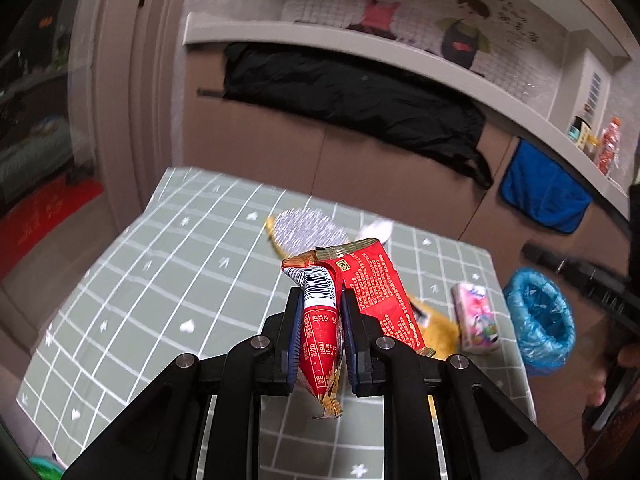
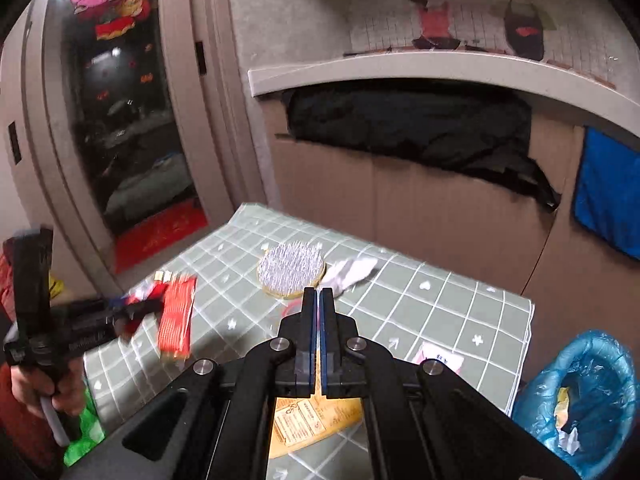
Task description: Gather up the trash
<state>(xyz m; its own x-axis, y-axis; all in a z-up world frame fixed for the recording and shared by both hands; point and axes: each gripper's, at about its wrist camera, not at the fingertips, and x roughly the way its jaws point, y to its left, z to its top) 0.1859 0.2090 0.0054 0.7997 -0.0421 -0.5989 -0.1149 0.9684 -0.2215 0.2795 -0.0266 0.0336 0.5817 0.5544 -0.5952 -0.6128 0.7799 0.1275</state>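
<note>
My left gripper (image 1: 320,300) is shut on a red snack wrapper (image 1: 360,292) and holds it above the green checked table (image 1: 140,280). In the right wrist view that gripper (image 2: 136,308) and the wrapper (image 2: 176,316) show at the left, blurred. My right gripper (image 2: 319,294) is shut and empty above the table (image 2: 440,304). A blue-lined trash bin (image 1: 540,320) stands off the table's right edge; it holds some scraps in the right wrist view (image 2: 580,400). A yellow packet (image 2: 312,420) lies under my right gripper.
A round brush (image 2: 290,272) and crumpled white paper (image 2: 352,272) lie mid-table. A pink tissue pack (image 1: 476,320) lies near the right edge. Cardboard cabinet fronts (image 2: 420,208), a black cloth (image 1: 360,96) and a blue towel (image 1: 544,196) stand behind the table.
</note>
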